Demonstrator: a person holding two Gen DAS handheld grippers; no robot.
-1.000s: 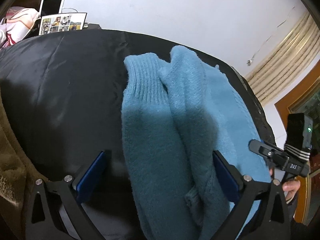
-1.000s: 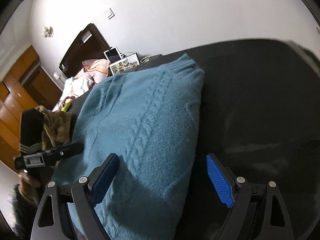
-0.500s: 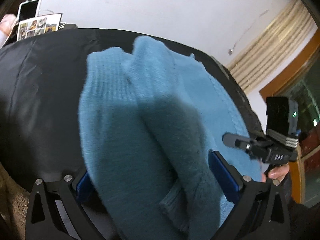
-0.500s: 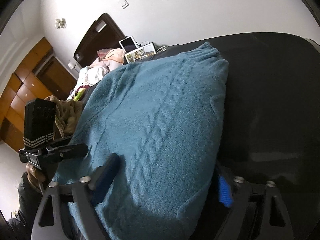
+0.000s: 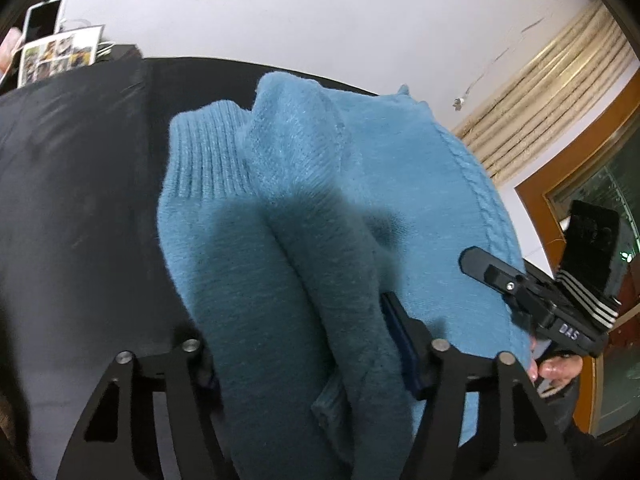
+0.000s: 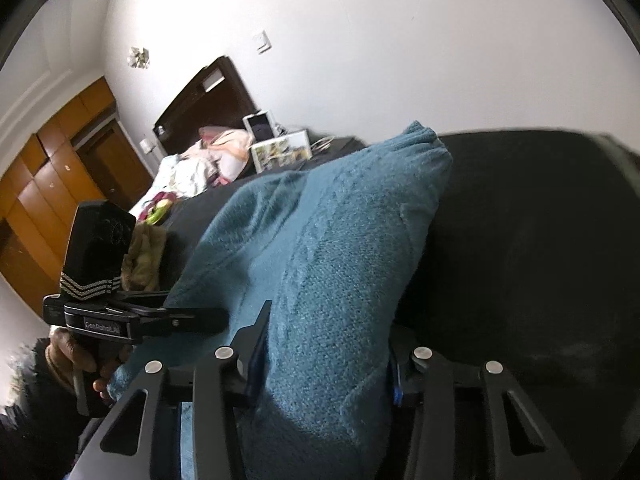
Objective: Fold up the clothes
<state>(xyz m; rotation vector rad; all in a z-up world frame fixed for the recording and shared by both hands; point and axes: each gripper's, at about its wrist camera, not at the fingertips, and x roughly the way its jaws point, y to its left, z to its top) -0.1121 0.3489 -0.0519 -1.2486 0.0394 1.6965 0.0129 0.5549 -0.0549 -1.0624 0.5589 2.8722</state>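
Observation:
A teal knitted sweater (image 5: 320, 208) lies partly folded on a black bed cover (image 5: 80, 200); its ribbed hem points away from me. My left gripper (image 5: 304, 356) is shut on a thick bunch of the sweater's near edge. In the right wrist view the sweater (image 6: 340, 260) shows its cable-knit side, and my right gripper (image 6: 324, 364) is shut on its other near corner. Each gripper shows in the other's view: the right one (image 5: 536, 296) at the sweater's right edge, the left one (image 6: 132, 316) at its left edge.
The black cover (image 6: 540, 240) spreads to the right. A brown fluffy garment (image 6: 144, 256) lies at the left. A photo frame (image 6: 280, 154) and tablet stand at the far end, by a dark headboard and pillows. Curtains and a wooden door frame (image 5: 580, 152) are to the right.
Both grippers moved forward over the sweater's near edge and shut on it. The fabric now bunches up between the fingers and lifts a little.

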